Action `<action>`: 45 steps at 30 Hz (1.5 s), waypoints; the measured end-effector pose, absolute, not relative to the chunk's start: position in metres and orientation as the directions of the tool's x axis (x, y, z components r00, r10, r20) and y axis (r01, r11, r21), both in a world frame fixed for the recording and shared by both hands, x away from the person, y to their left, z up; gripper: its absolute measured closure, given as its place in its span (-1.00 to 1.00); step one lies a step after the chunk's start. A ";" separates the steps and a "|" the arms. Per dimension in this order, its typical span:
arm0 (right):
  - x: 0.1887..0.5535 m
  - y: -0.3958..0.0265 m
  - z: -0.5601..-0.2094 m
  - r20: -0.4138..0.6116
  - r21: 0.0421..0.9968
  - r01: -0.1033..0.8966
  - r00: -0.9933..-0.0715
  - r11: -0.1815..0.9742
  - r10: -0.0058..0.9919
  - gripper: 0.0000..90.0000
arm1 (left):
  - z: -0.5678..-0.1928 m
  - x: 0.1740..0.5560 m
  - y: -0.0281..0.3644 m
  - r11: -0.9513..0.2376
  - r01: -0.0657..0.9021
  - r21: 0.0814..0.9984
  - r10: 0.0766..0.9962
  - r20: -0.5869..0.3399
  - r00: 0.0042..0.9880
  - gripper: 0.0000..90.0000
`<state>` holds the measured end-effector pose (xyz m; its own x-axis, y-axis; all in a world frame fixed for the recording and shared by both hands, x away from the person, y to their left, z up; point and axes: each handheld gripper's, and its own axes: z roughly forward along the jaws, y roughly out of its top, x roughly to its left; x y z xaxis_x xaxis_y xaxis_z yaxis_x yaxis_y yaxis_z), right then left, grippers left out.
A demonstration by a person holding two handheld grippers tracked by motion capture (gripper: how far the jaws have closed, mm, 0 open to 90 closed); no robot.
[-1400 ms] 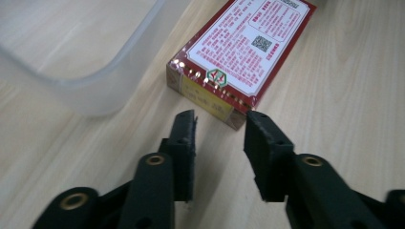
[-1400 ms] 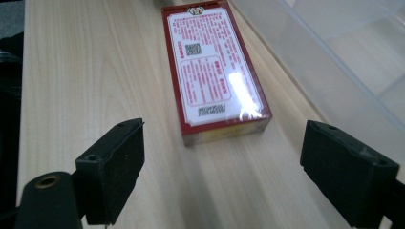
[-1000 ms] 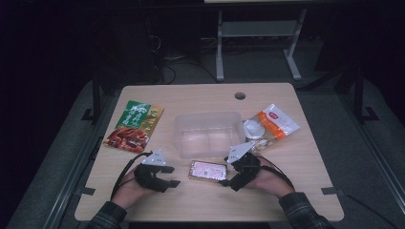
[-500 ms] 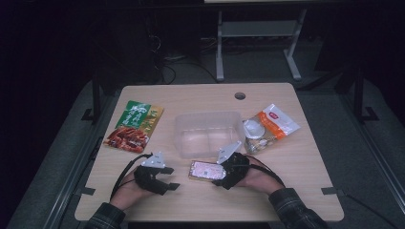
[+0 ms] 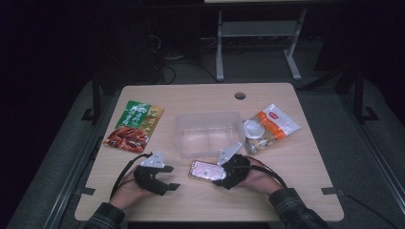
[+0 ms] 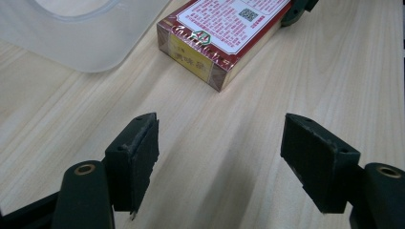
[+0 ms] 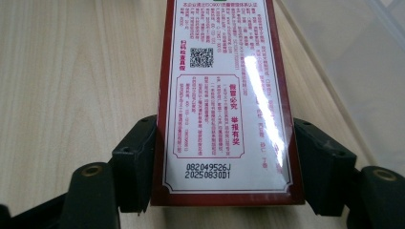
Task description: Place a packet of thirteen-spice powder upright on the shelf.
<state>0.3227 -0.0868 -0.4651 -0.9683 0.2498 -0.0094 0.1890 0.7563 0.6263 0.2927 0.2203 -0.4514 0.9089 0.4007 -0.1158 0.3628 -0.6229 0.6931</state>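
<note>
Desk (image 5: 296,191), light wood grain, seen from the high view; dark floor around it.

Left of the frame: green and red food packet (image 5: 133,125) lying flat on the desk, well apart from the other things. Below it, lower left, the left gripper (image 5: 168,177) held low over bare wood by a hand in a plaid sleeve. In the left gripper view its fingers (image 6: 136,160) are spread wide with only desk between them; the red box lies ahead of them, upper middle of that frame, not touched by them.

Centre: clear plastic tub (image 5: 208,133), open top, upright, nothing visible inside. Just below it, the red box (image 5: 207,170) with white printed label lies flat on the desk, near the tub's front wall.

Right of centre: right gripper (image 5: 222,174) at the box's right end. In the right gripper view its fingers (image 7: 136,160) sit on either side of the box (image 7: 224,102), pads against its long edges, pinching it.

Upper right: orange and white snack bag (image 5: 269,128) on the desk, just beside the tub's right wall.
</note>
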 end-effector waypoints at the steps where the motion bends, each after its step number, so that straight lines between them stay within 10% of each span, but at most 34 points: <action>1: 0.322 -0.087 -0.465 -0.009 0.624 0.189 -0.968 0.758 0.250 -0.30 | -0.451 0.293 0.220 -0.623 0.360 0.695 0.397 -0.115 0.910 -0.39; 45: 0.311 -0.107 -0.400 -0.017 0.688 0.067 -0.994 0.722 0.109 -0.30 | -0.400 0.308 0.192 -0.667 0.112 0.736 0.104 -0.057 0.993 -0.71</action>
<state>0.3114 -0.1074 -0.4002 -0.9939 0.1088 -0.0173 0.0671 0.7222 0.6884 0.3084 0.1916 -0.3999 0.9929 0.1039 -0.0574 0.1123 -0.6671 0.7365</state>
